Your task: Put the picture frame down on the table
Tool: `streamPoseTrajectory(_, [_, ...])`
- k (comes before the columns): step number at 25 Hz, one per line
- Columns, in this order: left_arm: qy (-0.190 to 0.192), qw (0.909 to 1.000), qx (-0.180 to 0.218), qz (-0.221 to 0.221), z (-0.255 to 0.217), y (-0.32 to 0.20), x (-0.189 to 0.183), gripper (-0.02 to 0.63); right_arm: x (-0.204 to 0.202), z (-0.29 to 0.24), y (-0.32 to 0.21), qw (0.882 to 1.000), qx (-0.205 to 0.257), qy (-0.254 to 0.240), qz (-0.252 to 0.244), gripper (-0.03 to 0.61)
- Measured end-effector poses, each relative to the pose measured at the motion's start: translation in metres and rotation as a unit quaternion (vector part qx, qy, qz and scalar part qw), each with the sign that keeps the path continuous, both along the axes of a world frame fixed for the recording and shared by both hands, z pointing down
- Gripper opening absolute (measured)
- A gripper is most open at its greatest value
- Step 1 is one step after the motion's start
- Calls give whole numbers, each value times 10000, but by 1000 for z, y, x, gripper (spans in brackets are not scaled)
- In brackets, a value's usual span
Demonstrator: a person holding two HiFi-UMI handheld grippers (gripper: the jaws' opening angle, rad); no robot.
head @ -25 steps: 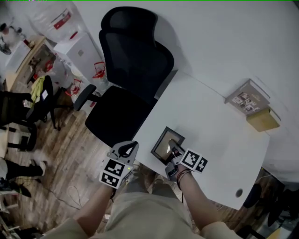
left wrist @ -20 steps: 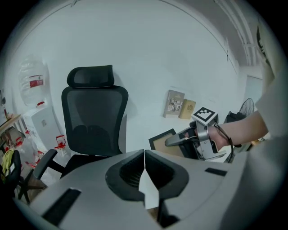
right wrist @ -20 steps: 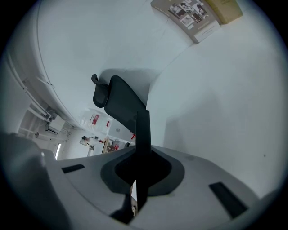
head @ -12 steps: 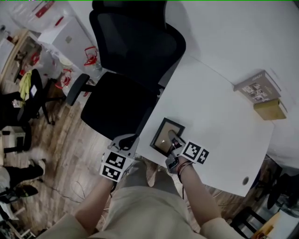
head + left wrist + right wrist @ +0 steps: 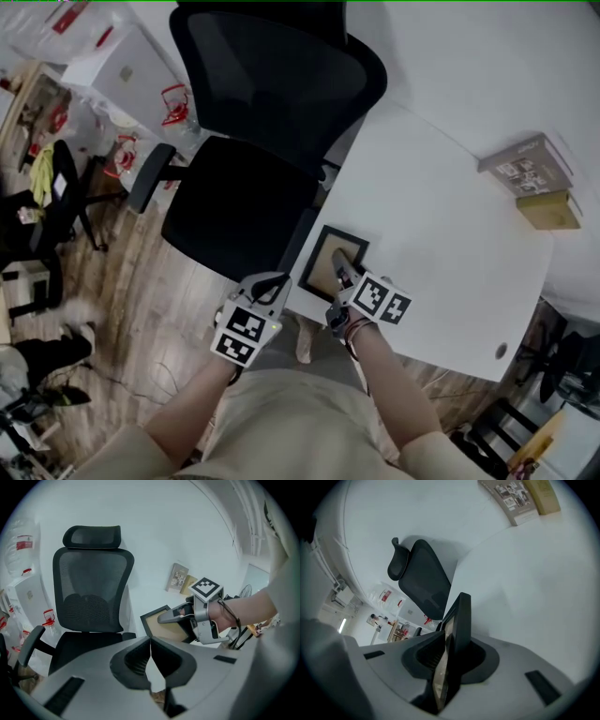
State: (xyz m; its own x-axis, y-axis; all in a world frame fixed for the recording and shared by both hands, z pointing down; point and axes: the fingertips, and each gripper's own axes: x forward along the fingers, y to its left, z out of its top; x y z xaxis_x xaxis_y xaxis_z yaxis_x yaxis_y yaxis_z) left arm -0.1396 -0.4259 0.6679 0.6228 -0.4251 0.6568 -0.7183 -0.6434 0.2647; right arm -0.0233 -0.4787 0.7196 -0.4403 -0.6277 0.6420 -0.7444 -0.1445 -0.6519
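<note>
Left gripper (image 5: pixel 270 282): jaws closed flush against each other, nothing between them; marker cube (image 5: pixel 246 336) faces up. It sits just to the left of the right gripper and clear of it, pointing forward. Left forearm (image 5: pixel 192 412) is bare and reaches forward from the body at a slight inward angle. Right gripper (image 5: pixel 343 266): jaws clamped on the edge of the picture frame (image 5: pixel 322 265), one jaw on each face, as its own view shows. Its marker cube (image 5: pixel 380 300) is tilted towards the right. Right forearm (image 5: pixel 377 375) is bare, with a dark band (image 5: pixel 351 329) at the wrist. Both arms are bent and held close in front of the torso.
</note>
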Motion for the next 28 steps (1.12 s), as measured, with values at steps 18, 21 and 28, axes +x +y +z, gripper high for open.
streamPoseTrajectory(18, [-87, 9996, 237, 161, -25, -4, -2, 23, 5, 11, 11, 9798, -346, 1789, -821, 267])
streamPoseTrajectory(21, [-33, 9995, 278, 151, -32, 0, -2, 23, 7, 9, 13, 9790, -357, 1830, -822, 267])
streamPoseTrajectory(28, [-169, 9983, 520, 183, -53, 4, -7, 23, 23, -13, 18, 9636, -17, 2425, -1121, 268])
